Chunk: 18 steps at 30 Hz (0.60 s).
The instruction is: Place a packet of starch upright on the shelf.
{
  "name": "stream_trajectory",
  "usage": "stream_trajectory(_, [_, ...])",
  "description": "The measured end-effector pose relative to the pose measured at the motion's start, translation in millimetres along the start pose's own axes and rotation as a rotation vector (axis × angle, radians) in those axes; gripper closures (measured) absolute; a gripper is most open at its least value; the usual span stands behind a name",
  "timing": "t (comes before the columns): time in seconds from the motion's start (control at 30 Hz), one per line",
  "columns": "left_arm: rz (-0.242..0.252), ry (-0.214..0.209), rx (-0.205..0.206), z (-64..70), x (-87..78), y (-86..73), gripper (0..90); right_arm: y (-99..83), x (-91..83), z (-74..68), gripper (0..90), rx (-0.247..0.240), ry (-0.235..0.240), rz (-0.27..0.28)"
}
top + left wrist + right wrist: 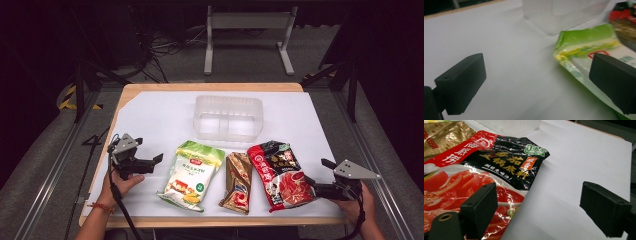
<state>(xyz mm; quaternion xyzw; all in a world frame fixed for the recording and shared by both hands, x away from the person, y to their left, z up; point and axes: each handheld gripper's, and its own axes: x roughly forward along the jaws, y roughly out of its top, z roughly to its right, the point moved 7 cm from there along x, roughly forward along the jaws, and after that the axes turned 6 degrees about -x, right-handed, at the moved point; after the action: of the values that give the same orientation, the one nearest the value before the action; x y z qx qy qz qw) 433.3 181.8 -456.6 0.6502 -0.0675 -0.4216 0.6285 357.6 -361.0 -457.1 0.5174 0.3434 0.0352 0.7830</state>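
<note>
**Open jaws beside slick pouches: slips and snags are the risk**

The left gripper (152, 161) hovers at the near left of the table, jaws spread wide and empty, aimed at the green bag (191, 175) just to its right. In the left gripper view one jaw already overlaps the edge of the green bag (584, 52) while the other stands over bare white sheet. The right gripper (316, 176) sits at the near right, jaws likewise parted and holding nothing, with one jaw over the lower edge of the red pouch (280, 174).

Judging from this, either grip could go wrong in the same way: the film is thin and glossy, so a pinch on a sealed edge may slide off, or a jaw pushed flat may shove the pouch along the sheet instead of getting under it. The red pouch (474, 175) is crinkled, shiny plastic, soft and lumpy with its filling. A lift from one corner would likely let it sag and swing. The gold pouch (237, 182) lies between the two, touching or nearly touching the red one, and could be dragged along.

The tub (228, 118) stands farther back at centre: translucent, rigid, rounded corners, and light enough to be nudged by a swinging bag.
</note>
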Motion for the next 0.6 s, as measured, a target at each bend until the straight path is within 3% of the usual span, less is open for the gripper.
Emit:
stream_trajectory(0.07, [0.025, -0.014, 0.047, 2.7, -6.0, 1.3, 1.1, -0.2, 0.2, 0.3, 14.7, 0.0, 0.0, 0.0])
stream_trajectory(0.17, [0.044, -0.103, 0.047, 7.1, -10.4, -0.4, 0.2, 0.2, 1.3, -0.3, 14.6, 0.0, -0.002, -0.004])
stream_trajectory(0.23, [0.02, -0.114, 0.043, 8.3, -9.1, -3.1, 1.9, 1.6, 1.4, -1.9, 14.6, -0.009, 0.0, -0.002])
stream_trajectory(0.33, [-0.046, -0.175, 0.027, 11.5, -3.3, -10.2, 2.7, 3.1, 2.5, -3.4, 14.7, -0.009, 0.007, -0.001])
stream_trajectory(0.53, [-0.195, -0.282, -0.045, 24.3, 17.7, -19.0, 8.2, 4.1, 6.5, -8.4, 15.0, -0.019, 0.032, -0.012])
stream_trajectory(0.57, [-0.195, -0.282, -0.045, 24.3, 17.7, -19.0, 10.3, 4.1, 6.5, -8.4, 15.0, -0.019, 0.032, -0.012])
stream_trajectory(0.6, [-0.217, -0.312, -0.055, 26.7, 22.2, -19.2, 10.3, 4.2, 7.0, -9.2, 15.0, -0.021, 0.037, -0.012])
